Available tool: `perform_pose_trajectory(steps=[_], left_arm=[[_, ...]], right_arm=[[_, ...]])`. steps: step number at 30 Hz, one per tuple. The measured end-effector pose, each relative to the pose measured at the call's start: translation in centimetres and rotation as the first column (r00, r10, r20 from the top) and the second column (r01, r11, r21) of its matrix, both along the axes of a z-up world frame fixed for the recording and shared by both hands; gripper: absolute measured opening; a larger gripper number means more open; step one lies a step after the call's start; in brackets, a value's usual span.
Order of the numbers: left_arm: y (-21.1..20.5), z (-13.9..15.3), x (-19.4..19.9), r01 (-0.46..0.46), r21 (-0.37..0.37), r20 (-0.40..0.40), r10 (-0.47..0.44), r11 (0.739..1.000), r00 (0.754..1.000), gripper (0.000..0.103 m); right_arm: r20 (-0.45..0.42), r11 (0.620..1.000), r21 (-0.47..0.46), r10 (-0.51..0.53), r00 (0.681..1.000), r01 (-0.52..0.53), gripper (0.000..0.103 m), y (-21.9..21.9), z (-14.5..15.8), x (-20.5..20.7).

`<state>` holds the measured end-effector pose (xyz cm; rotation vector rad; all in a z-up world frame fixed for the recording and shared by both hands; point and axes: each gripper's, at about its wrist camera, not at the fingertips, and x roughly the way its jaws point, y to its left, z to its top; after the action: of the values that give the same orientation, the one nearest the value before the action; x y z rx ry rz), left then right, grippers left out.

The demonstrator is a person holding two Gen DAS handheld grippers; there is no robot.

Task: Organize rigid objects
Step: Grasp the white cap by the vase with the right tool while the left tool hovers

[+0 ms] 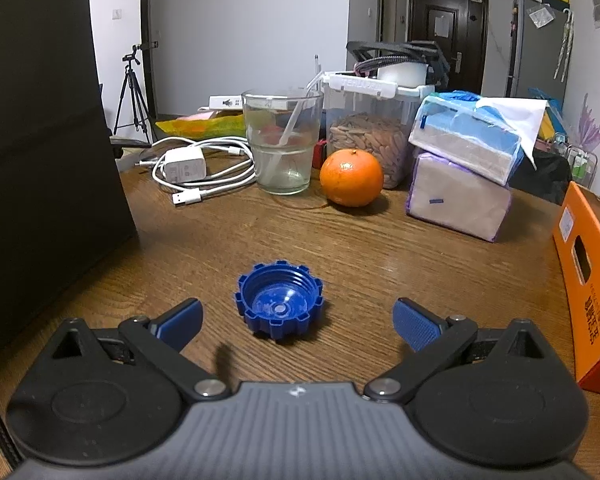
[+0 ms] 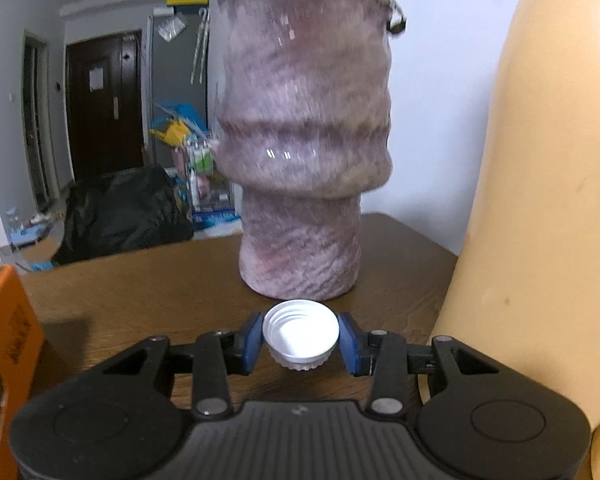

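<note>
In the left wrist view a blue ridged bottle cap (image 1: 279,299) lies open side up on the wooden table (image 1: 380,248). My left gripper (image 1: 298,320) is open, its blue pads wide apart, with the cap between and just ahead of them, not touching. In the right wrist view my right gripper (image 2: 301,342) is shut on a white bottle cap (image 2: 301,334), open side up, held just above the table (image 2: 140,280) in front of a mottled purple vase (image 2: 304,152).
An orange (image 1: 351,178), a glass of water (image 1: 283,140), a white charger with cable (image 1: 188,168), a jar of nuts (image 1: 368,128) and stacked tissue packs (image 1: 460,168) stand behind. An orange box (image 1: 592,296) is right, a black panel (image 1: 40,160) left. A beige chair back (image 2: 548,200) is right.
</note>
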<state>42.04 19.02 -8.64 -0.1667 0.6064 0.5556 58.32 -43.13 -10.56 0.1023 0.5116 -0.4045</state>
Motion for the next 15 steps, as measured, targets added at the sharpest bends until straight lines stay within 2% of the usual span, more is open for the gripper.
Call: perform_pose_trajectory(steps=[6,8,10,11,13,14,15], left_arm=[[0.5,-0.1,0.5,-0.009,0.011,0.001,0.009,1.000,1.000,0.103],[0.6,0.0,0.6,-0.004,0.024,0.007,0.004,1.000,1.000,0.097],[0.6,0.0,0.9,0.007,0.029,0.009,-0.007,1.000,1.000,0.082],[0.7,0.0,1.0,0.012,0.026,0.002,-0.012,1.000,1.000,0.078],[0.9,-0.2,1.4,0.021,0.014,-0.009,-0.021,1.000,1.000,0.058],[1.0,-0.3,1.5,0.025,0.005,-0.010,-0.025,1.000,1.000,0.053],[1.1,-0.3,1.5,0.031,-0.005,-0.007,-0.031,1.000,0.999,0.053]], right_arm=[[0.034,0.999,-0.016,0.039,0.999,-0.038,0.039,1.1,0.6,-1.6],[0.034,0.999,-0.021,0.044,0.998,-0.044,0.039,1.3,0.7,-1.8],[0.035,0.999,-0.023,0.049,0.998,-0.048,0.039,1.5,0.6,-1.9],[0.035,0.999,-0.024,0.050,0.998,-0.049,0.039,1.6,0.6,-2.0],[0.036,0.998,-0.025,0.052,0.998,-0.051,0.039,1.6,0.6,-2.1],[0.036,0.998,-0.025,0.053,0.998,-0.052,0.039,1.7,0.6,-2.1],[0.036,0.998,-0.026,0.053,0.998,-0.052,0.039,1.7,0.6,-2.1]])
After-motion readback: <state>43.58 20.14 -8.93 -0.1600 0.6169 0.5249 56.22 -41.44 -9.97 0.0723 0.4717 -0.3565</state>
